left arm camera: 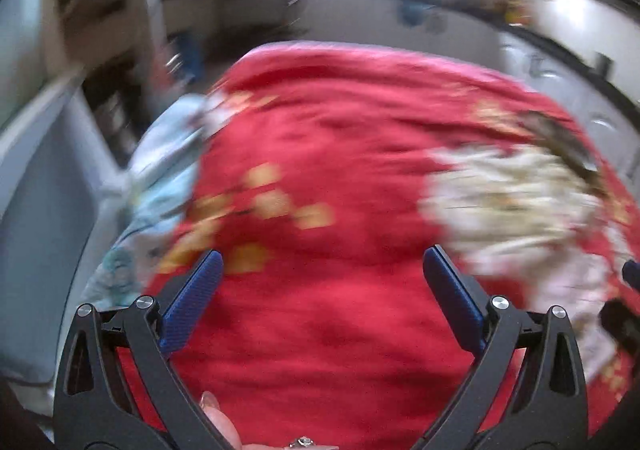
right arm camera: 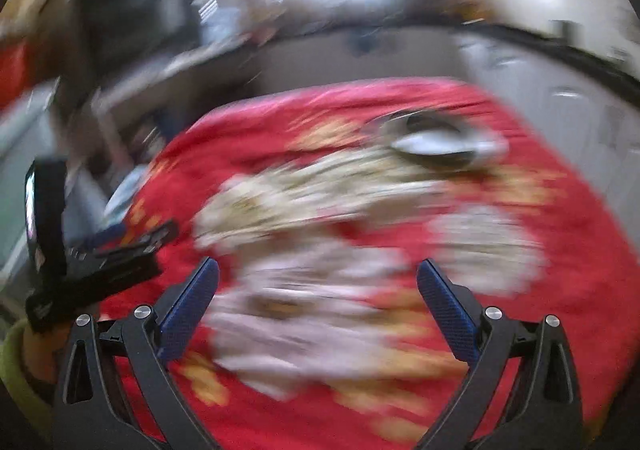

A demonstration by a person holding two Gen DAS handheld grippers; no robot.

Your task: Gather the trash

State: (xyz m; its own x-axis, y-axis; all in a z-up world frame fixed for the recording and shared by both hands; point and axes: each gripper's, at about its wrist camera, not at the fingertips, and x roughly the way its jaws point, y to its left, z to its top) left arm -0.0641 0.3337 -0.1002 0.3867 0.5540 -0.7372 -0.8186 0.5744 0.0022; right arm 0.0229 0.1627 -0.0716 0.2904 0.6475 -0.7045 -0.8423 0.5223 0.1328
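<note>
Both views badly motion-blurred, so detail is limited.

Left side: light-blue cloth at the edge of the red tablecloth. Left gripper is wide open, nothing between the fingers, hovering over bare red cloth w/ gold flower print.

Center/right: the trash, a pale crumpled heap, prob. paper or wrappers but can't tell, is spread across the tablecloth. Right gripper is also spread wide and empty, heap just ahead of and between its fingertips. Far right, a plate sits touching the heap's far edge.

Risks, as I judge them:
- Closing on the heap could pinch the tablecloth too and drag the plate.
- Loose pieces may scatter w/ a fast grab.
- Grippers are near each other; could collide.
</note>
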